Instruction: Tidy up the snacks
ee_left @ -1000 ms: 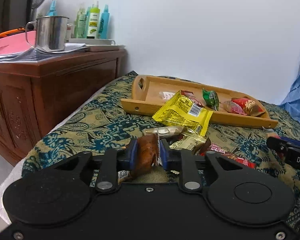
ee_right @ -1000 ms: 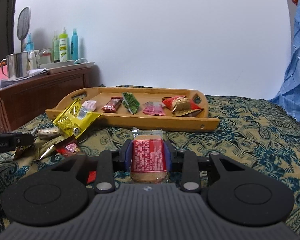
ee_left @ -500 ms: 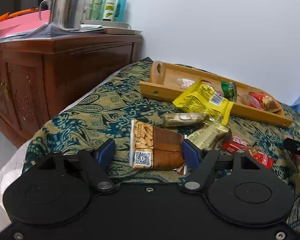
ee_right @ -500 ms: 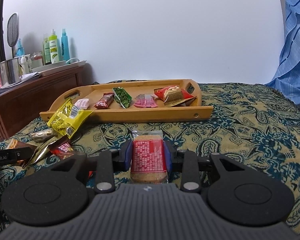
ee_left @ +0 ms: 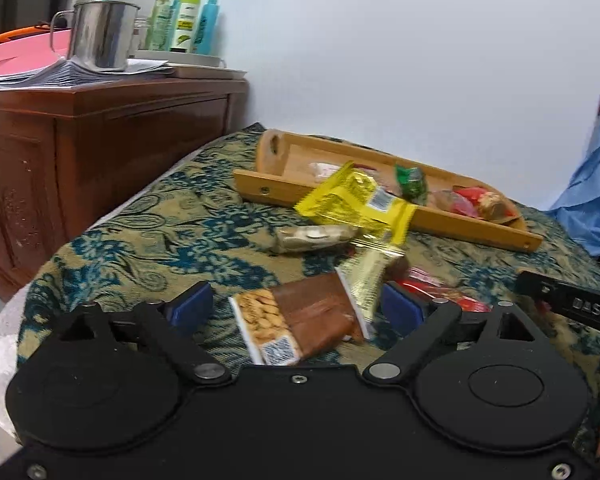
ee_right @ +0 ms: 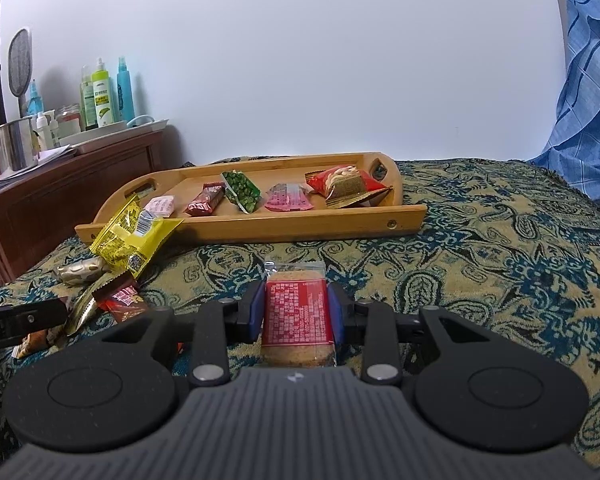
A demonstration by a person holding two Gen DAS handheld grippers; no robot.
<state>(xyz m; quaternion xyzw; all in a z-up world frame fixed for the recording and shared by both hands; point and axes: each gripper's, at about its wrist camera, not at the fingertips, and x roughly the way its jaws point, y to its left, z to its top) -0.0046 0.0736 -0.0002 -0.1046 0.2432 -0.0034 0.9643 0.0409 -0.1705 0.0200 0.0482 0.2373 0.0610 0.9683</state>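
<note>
Left wrist view is showing the left gripper spreading wide around the almond packet lying on the bedspread, untouched. Meanwhile the right gripper is pinching the red biscuit pack, which is risking slipping before reaching the tray.

Surface = bed w/ teal-gold paisley cover. On it: wooden tray at far side, yellow packet leaning on tray edge, gold-wrapped snack, brown almond pack, red packets nearby.
</note>
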